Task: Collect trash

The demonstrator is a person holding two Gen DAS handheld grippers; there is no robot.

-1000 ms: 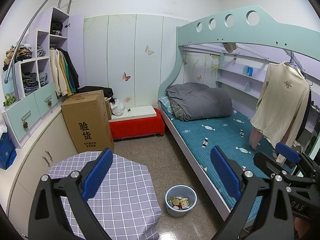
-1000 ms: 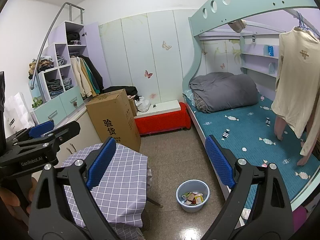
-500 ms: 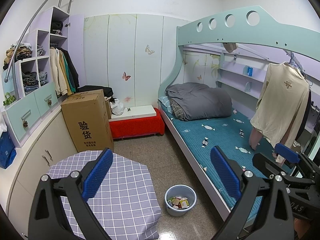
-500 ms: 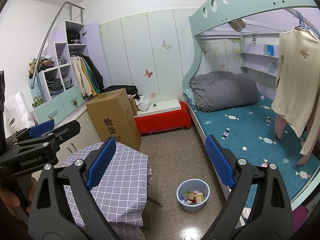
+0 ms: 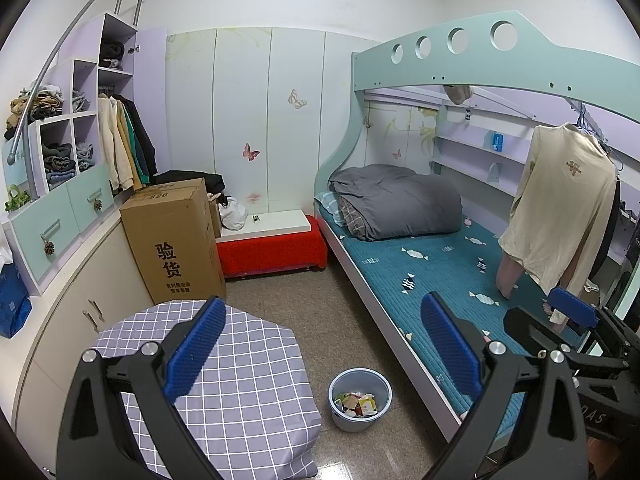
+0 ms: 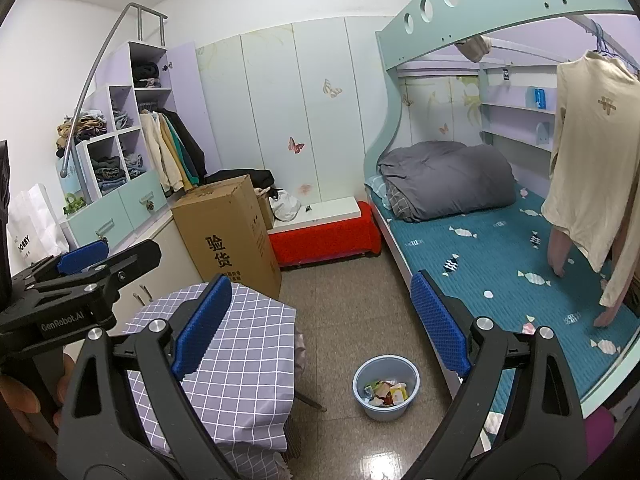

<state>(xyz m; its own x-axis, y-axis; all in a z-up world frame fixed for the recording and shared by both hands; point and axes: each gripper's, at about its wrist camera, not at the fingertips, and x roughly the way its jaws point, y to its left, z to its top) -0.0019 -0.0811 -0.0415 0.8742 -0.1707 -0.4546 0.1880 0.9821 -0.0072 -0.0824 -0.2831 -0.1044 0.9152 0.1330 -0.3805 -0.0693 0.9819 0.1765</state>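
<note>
Standing on the tiled floor (image 5: 304, 320) between the bench (image 5: 240, 360) and the bed (image 5: 432, 280) is a pale blue bin (image 5: 360, 399), round and upright, just beside the bed's white side rail. Its bottom is covered with trash (image 6: 385, 392): small crumpled wrappers and packets in yellow, green, white and red, lying well below the rim. Nothing of the kind shows on the floor around it.

Both tools hang above this spot, pointing into the room. The left tool (image 5: 320, 348) has its blue pads (image 5: 196, 348) spread wide apart and grips nothing; the bin shows in the gap between them. The right tool (image 6: 320, 320) is spread just as wide and is likewise empty, with the bin low in its gap. From the right camera the left tool's black frame crosses the lower left edge, with part of a hand (image 6: 20, 396) under it.

The bench carries a lilac checked cloth (image 6: 240, 340) that drapes over its sides. Behind it a tall cardboard box (image 5: 176, 240) stands shut, printed with black characters. A red stool (image 5: 272, 250) with a white board on top sits against the panelled wall. On the bed lies a rolled grey quilt (image 5: 400, 204) at the far end, and a cream top (image 5: 560, 208) hangs from a rail above the mattress. Open cubbies (image 5: 60, 156) at the left hold folded clothes. A white paper bag (image 6: 34, 220) stands on the counter at the far left.
</note>
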